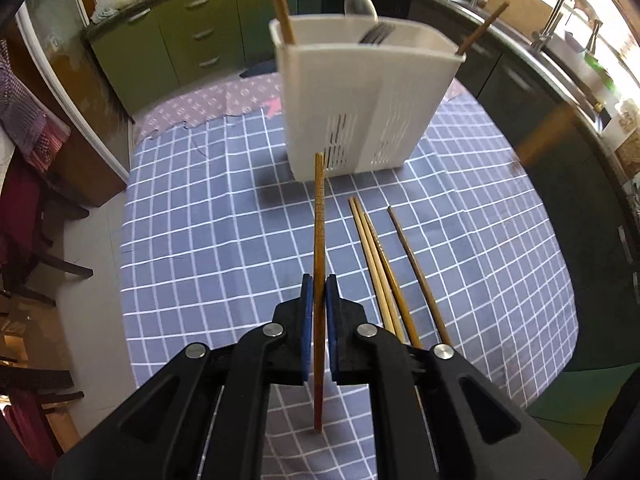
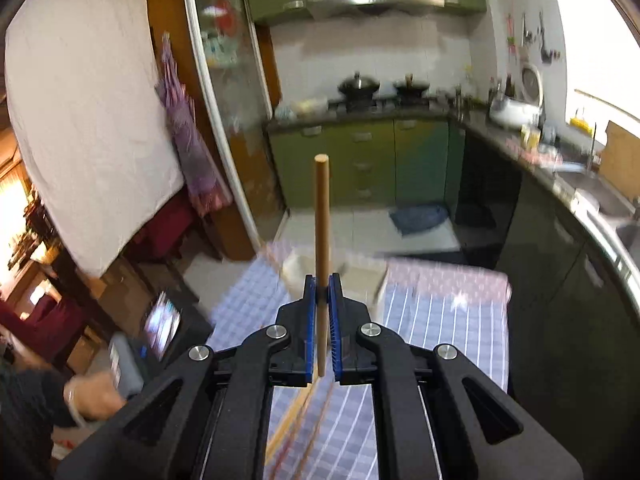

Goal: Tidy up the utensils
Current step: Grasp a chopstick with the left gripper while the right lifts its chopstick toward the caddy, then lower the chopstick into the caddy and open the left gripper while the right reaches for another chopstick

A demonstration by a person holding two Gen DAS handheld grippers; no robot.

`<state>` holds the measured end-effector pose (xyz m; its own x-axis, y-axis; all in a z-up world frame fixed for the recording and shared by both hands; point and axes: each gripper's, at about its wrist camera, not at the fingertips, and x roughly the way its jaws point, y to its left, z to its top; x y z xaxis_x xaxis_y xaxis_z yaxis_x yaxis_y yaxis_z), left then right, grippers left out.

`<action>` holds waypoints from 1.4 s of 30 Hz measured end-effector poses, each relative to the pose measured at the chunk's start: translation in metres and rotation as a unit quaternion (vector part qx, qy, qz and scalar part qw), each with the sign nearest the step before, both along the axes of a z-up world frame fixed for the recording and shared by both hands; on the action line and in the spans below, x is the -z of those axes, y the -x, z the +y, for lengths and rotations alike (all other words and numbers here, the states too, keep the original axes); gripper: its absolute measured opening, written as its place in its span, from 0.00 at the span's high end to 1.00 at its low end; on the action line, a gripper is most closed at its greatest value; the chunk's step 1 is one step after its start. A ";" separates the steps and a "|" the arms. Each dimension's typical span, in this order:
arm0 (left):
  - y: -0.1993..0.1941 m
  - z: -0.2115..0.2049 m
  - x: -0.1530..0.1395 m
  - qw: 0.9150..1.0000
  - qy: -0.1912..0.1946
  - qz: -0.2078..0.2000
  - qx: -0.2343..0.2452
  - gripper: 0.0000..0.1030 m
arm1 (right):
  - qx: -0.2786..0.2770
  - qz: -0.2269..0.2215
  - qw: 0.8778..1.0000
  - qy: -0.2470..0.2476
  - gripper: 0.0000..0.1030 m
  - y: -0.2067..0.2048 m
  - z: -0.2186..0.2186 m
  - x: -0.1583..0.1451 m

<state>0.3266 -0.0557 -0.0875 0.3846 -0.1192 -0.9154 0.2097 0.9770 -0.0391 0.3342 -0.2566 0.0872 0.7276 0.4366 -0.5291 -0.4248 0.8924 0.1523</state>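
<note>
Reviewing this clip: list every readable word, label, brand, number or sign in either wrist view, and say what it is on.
None readable.
White utensil caddy: slots only, no label.
Chopstick held in the left gripper: fine markings, too small to read.
Bright screen at lower left of the right wrist view: too blurred.
Countertop packages: too blurred.

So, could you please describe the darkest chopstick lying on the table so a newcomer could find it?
Start at the white utensil caddy on the blue checked tablecloth. Nearer the camera lie three loose chopsticks; the dark chopstick is rightmost, lying apart from the touching pale pair, thinner and slightly curved.
</note>
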 end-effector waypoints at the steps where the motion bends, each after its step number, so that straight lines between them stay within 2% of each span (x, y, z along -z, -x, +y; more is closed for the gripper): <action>1: 0.005 0.004 -0.004 1.000 0.004 -0.005 0.000 0.94 | 0.003 -0.007 1.000 -0.003 0.93 -0.004 0.002 -0.007; 5: 0.018 0.015 -0.013 1.000 0.010 -0.019 0.003 0.94 | 0.034 -0.035 0.999 -0.001 0.93 -0.040 0.015 -0.030; 8: 0.024 0.020 -0.018 1.000 0.018 -0.025 0.007 0.94 | 0.054 -0.025 0.998 0.017 0.93 -0.070 0.025 -0.023; 13: 0.034 0.022 -0.027 0.999 0.020 -0.039 0.018 0.94 | 0.067 0.016 0.997 0.045 0.93 -0.109 0.041 0.016; 18: 0.040 0.021 -0.038 0.998 0.023 -0.050 0.027 0.94 | 0.061 0.056 0.995 0.062 0.93 -0.125 0.048 0.058; 19: 0.041 0.020 -0.040 0.998 0.023 -0.052 0.028 0.94 | 0.059 0.056 0.995 0.063 0.90 -0.125 0.048 0.060; 20: 0.041 0.020 -0.041 0.998 0.024 -0.055 0.028 0.94 | 0.059 0.053 0.995 0.061 0.86 -0.122 0.047 0.062; 21: 0.041 0.020 -0.043 0.998 0.024 -0.056 0.029 0.94 | 0.058 0.044 0.996 0.054 0.77 -0.117 0.045 0.057; 22: 0.041 0.019 -0.047 0.997 0.026 -0.059 0.030 0.94 | 0.056 0.038 0.997 0.047 0.74 -0.112 0.042 0.055; 26: 0.039 0.014 -0.062 0.997 0.030 -0.069 0.033 0.94 | 0.029 0.011 0.999 0.007 0.73 -0.064 0.028 0.040; 29: 0.034 0.007 -0.084 0.995 0.038 -0.082 0.037 0.94 | 0.011 0.008 1.000 -0.004 0.67 -0.023 0.016 0.046; 33: 0.024 -0.005 -0.131 0.991 0.042 -0.124 0.040 0.94 | 0.003 0.025 1.000 0.015 0.65 0.021 0.000 0.086; 35: 0.017 -0.008 -0.153 0.988 0.047 -0.143 0.037 0.94 | 0.005 0.049 0.999 0.020 0.65 0.037 -0.012 0.118; 39: -0.004 -0.017 -0.202 0.978 0.049 -0.203 0.021 0.94 | 0.013 0.094 0.995 0.019 0.65 0.054 -0.030 0.167; 42: -0.025 -0.023 -0.219 0.970 0.043 -0.238 0.004 0.94 | 0.017 0.120 0.993 0.010 0.65 0.061 -0.042 0.195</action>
<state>0.3515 -0.0782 0.1315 0.7606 -0.1920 -0.6202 0.2312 0.9728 -0.0176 0.2730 -0.2981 -0.1079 0.5940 0.4015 -0.6971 -0.3476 0.9096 0.2276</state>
